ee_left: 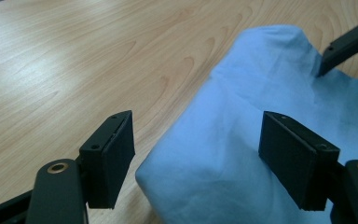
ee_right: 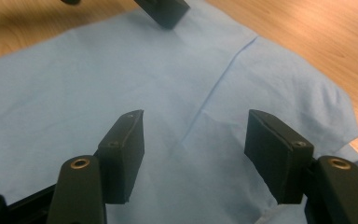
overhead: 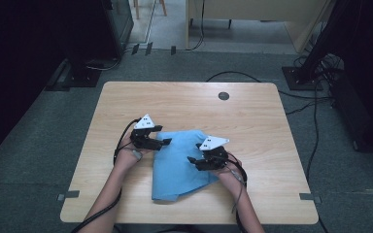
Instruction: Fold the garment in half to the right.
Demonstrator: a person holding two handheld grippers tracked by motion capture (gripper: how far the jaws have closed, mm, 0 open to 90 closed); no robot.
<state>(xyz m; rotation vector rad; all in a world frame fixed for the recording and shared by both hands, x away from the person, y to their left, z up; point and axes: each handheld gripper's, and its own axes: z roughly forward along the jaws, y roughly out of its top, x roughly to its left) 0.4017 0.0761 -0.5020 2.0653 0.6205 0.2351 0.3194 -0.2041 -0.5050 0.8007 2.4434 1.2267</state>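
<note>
High view, cloth: I saw the blue cloth (overhead: pixel 179 165) lying folded on the wooden counter (overhead: pixel 189 104), in its near half, roughly midway between the left and right edges, one corner reaching toward the near edge.
High view, tongs: I had the left tongs (overhead: pixel 161 137) at the cloth's far left corner and the right tongs (overhead: pixel 194 162) over its right side; both hovered low, and I could not tell from there whether either touched the fabric.
Left gripper view, tongs: my left tongs (ee_left: pixel 196 158) stood open, the pads apart with a rounded folded edge of the cloth (ee_left: pixel 261 121) between them, neither pad pressing on it.
Left gripper view, other tool: a jaw of the right tongs (ee_left: pixel 342 49) came in at the top right, its tip at or just above the cloth.
Right gripper view, tongs: my right tongs (ee_right: pixel 193 156) were open too, over the flat fabric (ee_right: pixel 74 88), with a seam or fold line running up between the pads; nothing was pinched.
Handling, my judgement: the cloth looked thin, light and limp; I expected it to sag, drag and unfold if lifted from one point.
Where to grip, my judgement: I would have pinched a doubled edge or corner, all layers together, one hold per tongs, well apart.
Risk, my judgement: a shallow bite could have caught the top layer alone.
</note>
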